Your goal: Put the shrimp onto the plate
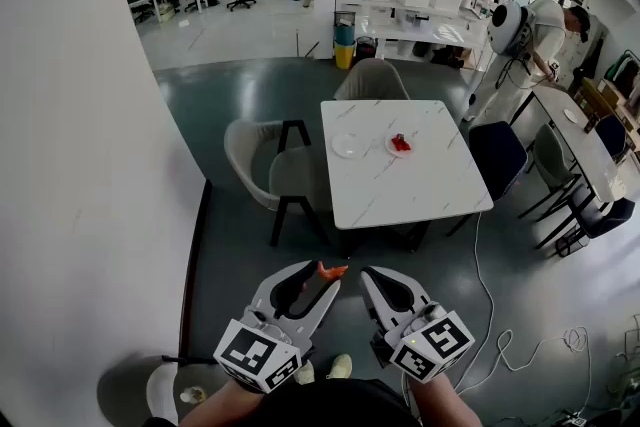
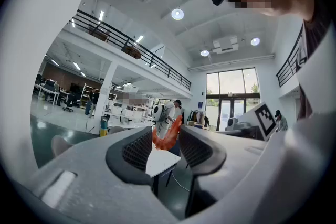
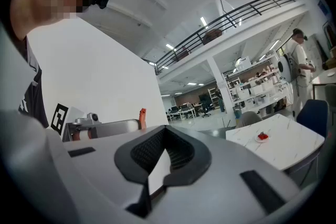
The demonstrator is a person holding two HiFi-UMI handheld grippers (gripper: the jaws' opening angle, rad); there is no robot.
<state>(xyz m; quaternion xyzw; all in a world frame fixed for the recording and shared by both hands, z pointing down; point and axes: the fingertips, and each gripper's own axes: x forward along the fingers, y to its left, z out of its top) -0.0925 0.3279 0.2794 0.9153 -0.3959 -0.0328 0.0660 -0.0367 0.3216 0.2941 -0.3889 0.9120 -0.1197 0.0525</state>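
Observation:
An orange shrimp sticks out from the tips of my left gripper, which is shut on it, low in the head view and well short of the table. In the left gripper view the shrimp is pinched between the dark pads. My right gripper is beside it, shut and empty; its tips meet in the right gripper view. On the white marble table ahead are an empty white plate and a second plate holding something red.
A white wall runs close on the left. Beige chairs stand at the table's left and far sides, and a dark blue chair stands on its right. A white cable trails over the floor. A person stands at another table to the right.

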